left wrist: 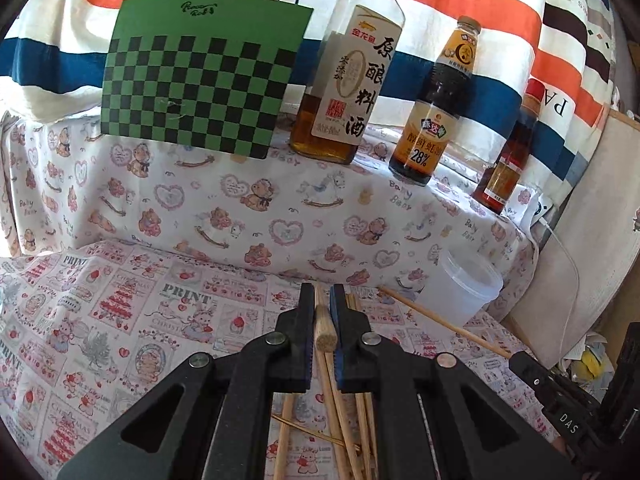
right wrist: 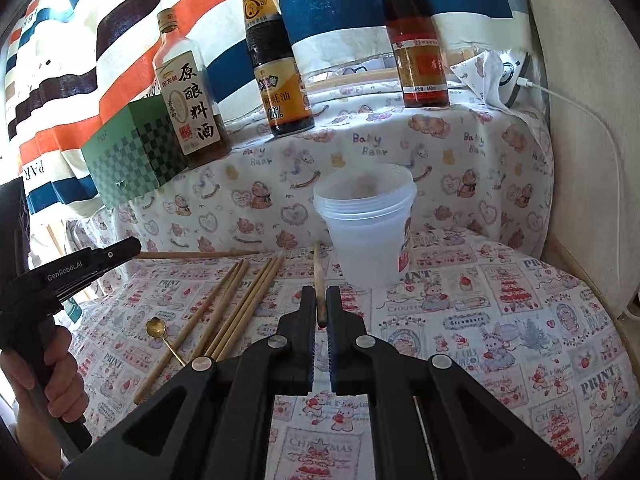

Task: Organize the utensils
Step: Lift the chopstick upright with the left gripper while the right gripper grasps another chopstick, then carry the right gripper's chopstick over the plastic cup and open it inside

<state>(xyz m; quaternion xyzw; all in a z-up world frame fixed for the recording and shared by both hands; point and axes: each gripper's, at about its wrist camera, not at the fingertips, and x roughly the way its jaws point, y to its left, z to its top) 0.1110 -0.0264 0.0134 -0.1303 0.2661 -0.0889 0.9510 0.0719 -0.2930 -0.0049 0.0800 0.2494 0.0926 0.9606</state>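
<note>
While each gripper clamps a chopstick, only the right view shows the spoon.

Print-covered table with loose chopsticks, gold spoon, plastic cup.

The left wrist view sits just behind the left tool, looking forward and downward along its fingers, close over the worktop, toward the checkered board and the bottles well beyond. The right wrist view looks the same way from behind the right tool, with the plastic cup near, just ahead and to the right. Both views share the bottles, the board, the cup and the chopsticks; the right one also catches the left tool off to its left.
</note>
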